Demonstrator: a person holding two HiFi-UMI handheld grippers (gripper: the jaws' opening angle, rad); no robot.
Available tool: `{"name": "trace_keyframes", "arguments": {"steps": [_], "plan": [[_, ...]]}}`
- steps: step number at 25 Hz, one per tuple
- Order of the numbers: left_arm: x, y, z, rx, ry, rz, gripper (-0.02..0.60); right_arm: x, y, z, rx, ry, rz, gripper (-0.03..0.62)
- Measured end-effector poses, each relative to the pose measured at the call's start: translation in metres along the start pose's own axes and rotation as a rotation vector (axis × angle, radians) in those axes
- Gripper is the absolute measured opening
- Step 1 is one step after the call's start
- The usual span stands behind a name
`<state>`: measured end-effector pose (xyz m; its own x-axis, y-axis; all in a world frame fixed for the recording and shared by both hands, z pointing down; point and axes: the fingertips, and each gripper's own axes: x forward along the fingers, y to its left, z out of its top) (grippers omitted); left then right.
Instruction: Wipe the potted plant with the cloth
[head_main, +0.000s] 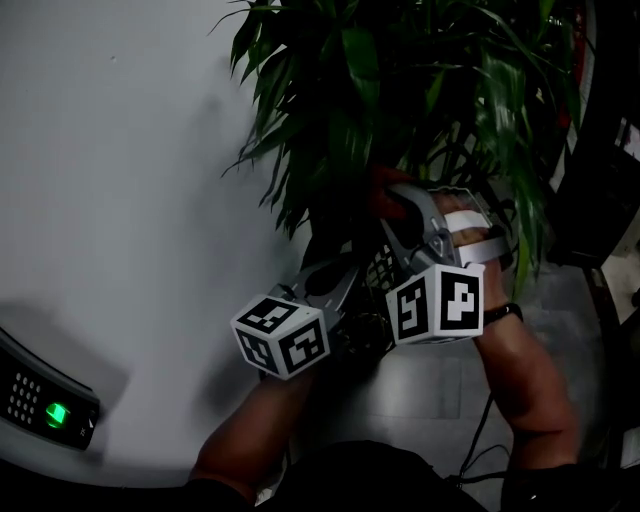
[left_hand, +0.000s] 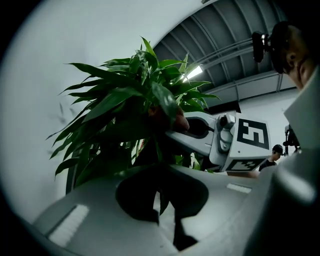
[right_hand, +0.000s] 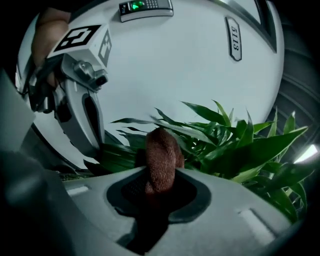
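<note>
- The left gripper (left_hand: 161, 172) is closed tight on 1 thin dark leaf (left_hand: 163, 201) low in the potted plant (left_hand: 125, 110). A tug from here could, I judge, tear or crease that leaf, since it is narrow and pinched hard
- The right gripper (right_hand: 160, 172) is clamped on the rust-brown cloth (right_hand: 161, 152), which stands up between its jaws as a rolled wad just beside the foliage. Little fabric shows past the jaws, so a firm stroke might drag bare grey plastic over the leaves, or work the cloth loose
- The 2 grippers sit close together at the plant's lower leaves, so a wide sweep could knock one against the other
- The plant rises just past them, with dense, long, arching blades that are deep green and glossy. Its pot is hidden
- Behind it stands a plain white wall (head_main: 120, 150), near enough that a hard push could press the leaves against it
</note>
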<state>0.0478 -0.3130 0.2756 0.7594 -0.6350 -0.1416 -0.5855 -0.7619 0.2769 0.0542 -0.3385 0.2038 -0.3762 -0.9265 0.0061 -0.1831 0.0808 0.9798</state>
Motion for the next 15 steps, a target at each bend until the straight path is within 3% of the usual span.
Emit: {"name": "trace_keyframes", "arguments": {"steps": [15], "plan": [[0.000, -0.001, 0.003, -0.002, 0.012, 0.003, 0.021, -0.027, 0.073, 0.005, 0.128, -0.026, 0.245, 0.071]]}}
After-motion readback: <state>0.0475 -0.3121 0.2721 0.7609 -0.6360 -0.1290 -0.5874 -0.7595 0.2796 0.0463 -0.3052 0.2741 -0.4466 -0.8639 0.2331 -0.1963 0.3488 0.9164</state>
